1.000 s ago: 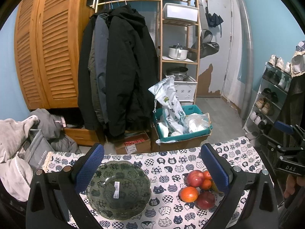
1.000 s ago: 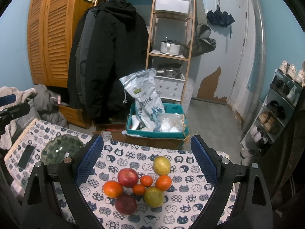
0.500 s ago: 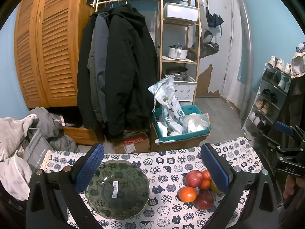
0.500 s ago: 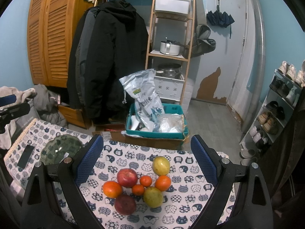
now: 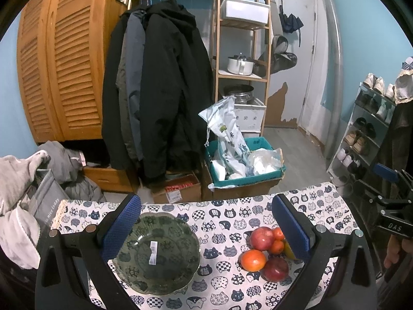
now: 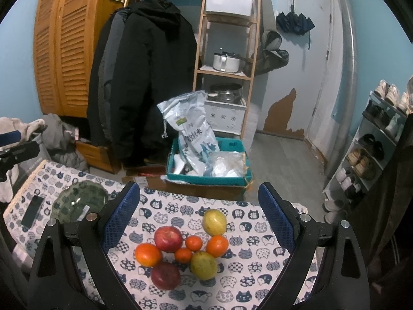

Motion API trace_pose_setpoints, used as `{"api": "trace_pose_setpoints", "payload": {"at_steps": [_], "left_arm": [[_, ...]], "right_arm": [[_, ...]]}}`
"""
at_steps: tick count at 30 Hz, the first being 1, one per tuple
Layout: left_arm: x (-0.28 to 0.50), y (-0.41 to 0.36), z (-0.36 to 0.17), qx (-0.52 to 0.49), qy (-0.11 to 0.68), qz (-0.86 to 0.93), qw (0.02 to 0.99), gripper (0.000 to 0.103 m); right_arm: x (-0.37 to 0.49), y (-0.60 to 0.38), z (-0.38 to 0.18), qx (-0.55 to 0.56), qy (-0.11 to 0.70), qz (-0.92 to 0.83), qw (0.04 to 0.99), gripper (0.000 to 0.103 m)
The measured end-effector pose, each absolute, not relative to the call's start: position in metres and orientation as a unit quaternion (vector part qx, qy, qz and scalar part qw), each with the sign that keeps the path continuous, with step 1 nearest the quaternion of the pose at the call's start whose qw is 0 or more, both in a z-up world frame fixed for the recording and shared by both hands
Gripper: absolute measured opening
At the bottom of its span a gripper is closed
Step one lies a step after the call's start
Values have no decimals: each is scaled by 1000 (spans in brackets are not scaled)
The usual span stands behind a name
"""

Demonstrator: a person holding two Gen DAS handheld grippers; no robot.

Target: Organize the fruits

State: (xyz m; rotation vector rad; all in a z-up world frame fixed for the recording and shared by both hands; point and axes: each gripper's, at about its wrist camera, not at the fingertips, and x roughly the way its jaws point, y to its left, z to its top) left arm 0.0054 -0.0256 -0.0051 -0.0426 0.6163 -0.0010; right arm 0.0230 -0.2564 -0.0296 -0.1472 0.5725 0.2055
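Note:
A cluster of fruit lies on the cat-print tablecloth: two red apples (image 6: pixel 168 238), two yellow-green fruits (image 6: pixel 214 222), several oranges (image 6: pixel 148 254). A green glass bowl (image 5: pixel 158 252) with a sticker stands empty to their left; it also shows in the right wrist view (image 6: pixel 80 201). My left gripper (image 5: pixel 206 228) is open above the bowl and the fruit (image 5: pixel 260 237). My right gripper (image 6: pixel 198 215) is open above the fruit cluster. Both hold nothing.
A dark phone (image 6: pixel 32 210) lies on the table's left end. Beyond the far table edge (image 5: pixel 180 202) stand a teal crate (image 5: pixel 245 170) with bags, cardboard boxes, hanging coats (image 5: pixel 160 90) and a wooden shelf. A shoe rack (image 6: pixel 374 149) is at right.
Both views have shifted only slightly; the left gripper has drifted a little, so bowl and fruit sit slightly lower left in view. Nothing was grasped or moved.

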Motion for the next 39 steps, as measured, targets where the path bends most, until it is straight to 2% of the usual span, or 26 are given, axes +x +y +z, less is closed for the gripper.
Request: {"api": "trace_pose_setpoints", "payload": {"at_steps": [12, 27, 39], "left_arm": [[36, -36, -52, -27, 388, -26, 921, 102], [75, -71, -144, -46, 508, -53, 859, 102], [94, -95, -216, -27, 568, -52, 821, 102]], "right_arm": [[46, -280, -71, -56, 353, 81, 931, 91], [77, -289, -168, -47, 476, 85, 874, 91], [97, -295, -237, -51, 543, 82, 834, 91]]}}
